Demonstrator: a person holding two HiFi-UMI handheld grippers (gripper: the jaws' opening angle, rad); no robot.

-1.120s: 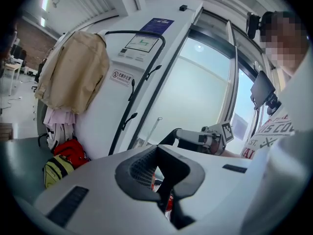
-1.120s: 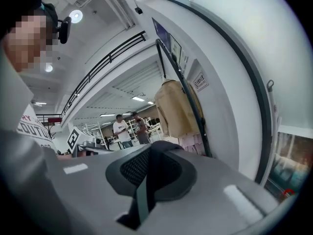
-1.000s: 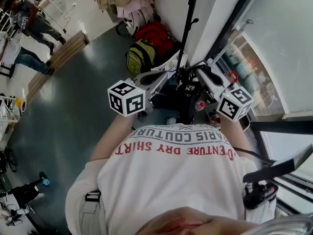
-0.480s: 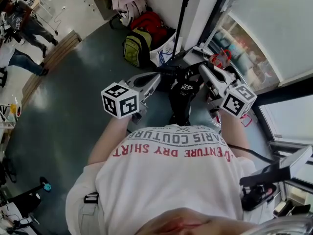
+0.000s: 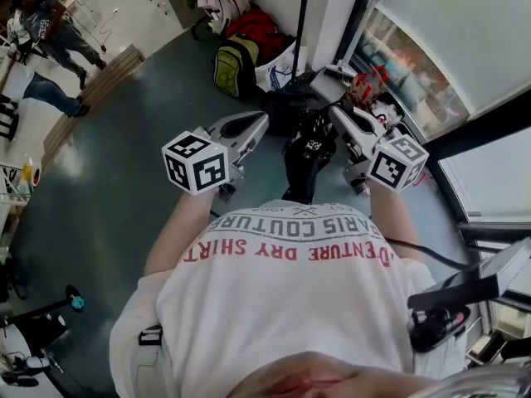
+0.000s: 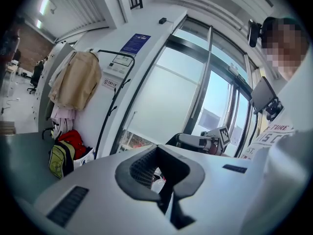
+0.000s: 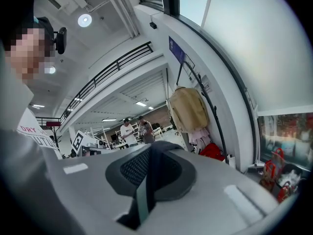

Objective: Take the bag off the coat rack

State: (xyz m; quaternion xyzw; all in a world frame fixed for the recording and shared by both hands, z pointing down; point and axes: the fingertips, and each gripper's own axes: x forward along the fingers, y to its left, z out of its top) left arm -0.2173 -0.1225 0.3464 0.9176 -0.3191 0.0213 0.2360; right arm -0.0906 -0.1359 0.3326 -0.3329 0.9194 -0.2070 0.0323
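Observation:
A black bag (image 5: pixel 303 152) hangs in front of the person's chest between my two grippers, away from the coat rack (image 5: pixel 300 15). My left gripper (image 5: pixel 267 121) reaches the bag's top from the left, and a dark piece of the bag sits between its jaws (image 6: pixel 159 173). My right gripper (image 5: pixel 332 114) comes in from the right, shut on a black strap (image 7: pixel 146 180) with a grey-green edge. In both gripper views the rack (image 6: pixel 115 102) stands against the white wall with a beige coat (image 7: pixel 188 109) on it.
A green-and-black backpack (image 5: pixel 232 66), a red bag (image 5: pixel 259 27) and a white bag (image 5: pixel 282 69) lie at the rack's foot. Red items (image 5: pixel 365 85) sit by the glass wall on the right. Two people (image 5: pixel 46 27) stand at the far left.
Both grippers and the black bag have moved together away from the coat rack. The rack and the floor bags have slid toward the top of the head view.

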